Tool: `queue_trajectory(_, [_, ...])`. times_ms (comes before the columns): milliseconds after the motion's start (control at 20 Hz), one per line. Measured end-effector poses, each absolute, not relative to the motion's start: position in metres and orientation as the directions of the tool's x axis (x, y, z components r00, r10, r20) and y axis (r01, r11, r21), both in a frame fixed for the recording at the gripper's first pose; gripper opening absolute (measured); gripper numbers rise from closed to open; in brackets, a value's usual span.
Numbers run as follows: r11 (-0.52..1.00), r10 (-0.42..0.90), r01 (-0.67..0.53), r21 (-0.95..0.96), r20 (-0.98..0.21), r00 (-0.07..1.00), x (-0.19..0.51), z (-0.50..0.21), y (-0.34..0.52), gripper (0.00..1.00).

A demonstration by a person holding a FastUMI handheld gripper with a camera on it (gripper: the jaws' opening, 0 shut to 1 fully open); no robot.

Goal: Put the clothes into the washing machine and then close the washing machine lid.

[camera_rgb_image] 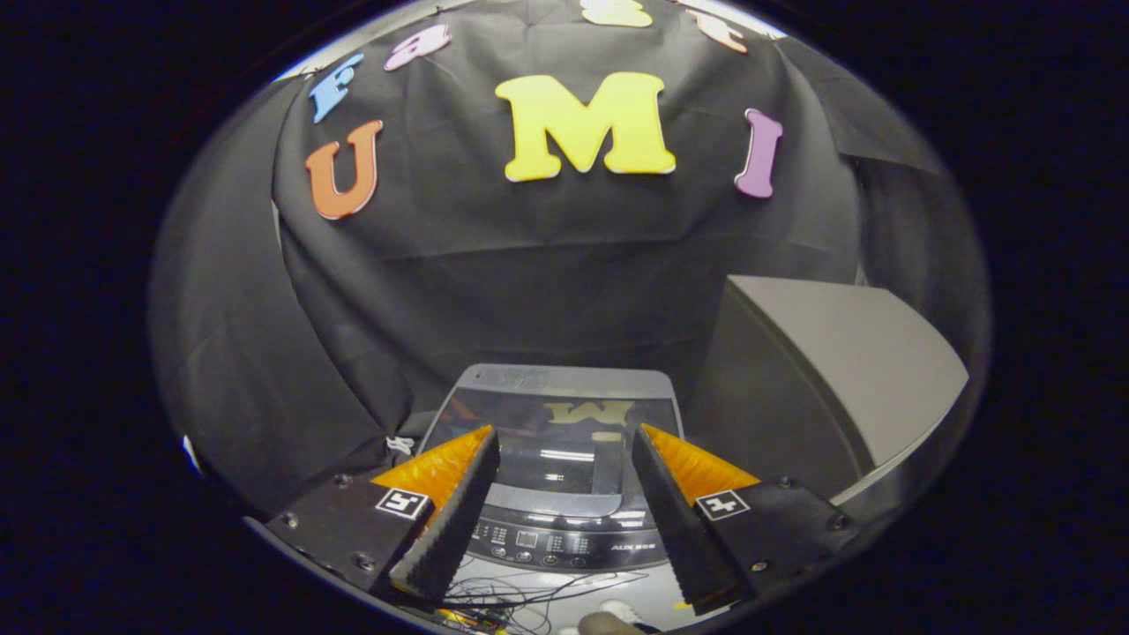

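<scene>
My gripper (564,441) hangs above the washing machine (556,459), its two fingers spread wide with nothing between them. I take the washing machine as my landmark and go left to right. To its left is black cloth, with a small white cord (400,445) lying just beside its back corner. The left finger (450,503) sits over the machine's left edge. Between the fingers I see the dark glass lid (560,441), lying flat and apparently shut, and nearer me the control panel (556,542). The right finger (675,511) covers the right edge. To the machine's right stands a grey box (829,388). I see no clothes anywhere, so I judge the task either finished or not begun; I cannot tell which.
</scene>
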State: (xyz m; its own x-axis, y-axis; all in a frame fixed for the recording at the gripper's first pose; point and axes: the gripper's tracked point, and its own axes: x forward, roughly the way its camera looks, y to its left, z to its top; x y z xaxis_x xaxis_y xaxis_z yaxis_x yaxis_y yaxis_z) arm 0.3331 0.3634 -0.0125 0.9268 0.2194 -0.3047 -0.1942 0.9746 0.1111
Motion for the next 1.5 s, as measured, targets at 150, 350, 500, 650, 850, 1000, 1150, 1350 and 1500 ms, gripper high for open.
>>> queue_trajectory(150, [0.975, 0.216, -0.197, 0.105, -0.223, 0.951, 0.304, 0.022, 0.331, 0.95])
queue_trajectory(350, [0.976, 0.200, -0.187, 0.113, -0.114, 0.973, 0.263, 0.065, 0.268, 0.95])
queue_trajectory(500, [0.978, 0.175, -0.169, 0.124, -0.044, 0.984, 0.233, 0.085, 0.210, 0.95])
queue_trajectory(650, [0.982, 0.145, -0.143, 0.121, -0.010, 0.989, 0.199, 0.088, 0.151, 0.99])
queue_trajectory(850, [0.986, 0.109, -0.111, 0.127, 0.027, 0.994, 0.148, 0.079, 0.074, 0.99])
queue_trajectory(1000, [0.982, 0.099, -0.103, 0.156, 0.036, 0.994, 0.111, 0.061, 0.028, 0.99])
queue_trajectory(1150, [0.984, 0.079, -0.081, 0.159, 0.019, 0.997, 0.083, 0.035, -0.012, 0.99])
queue_trajectory(1350, [0.987, 0.074, -0.070, 0.145, -0.018, 0.997, 0.046, -0.002, -0.048, 0.99])
queue_trajectory(1500, [0.985, 0.090, -0.083, 0.152, -0.041, 0.995, 0.026, -0.026, -0.059, 0.99])
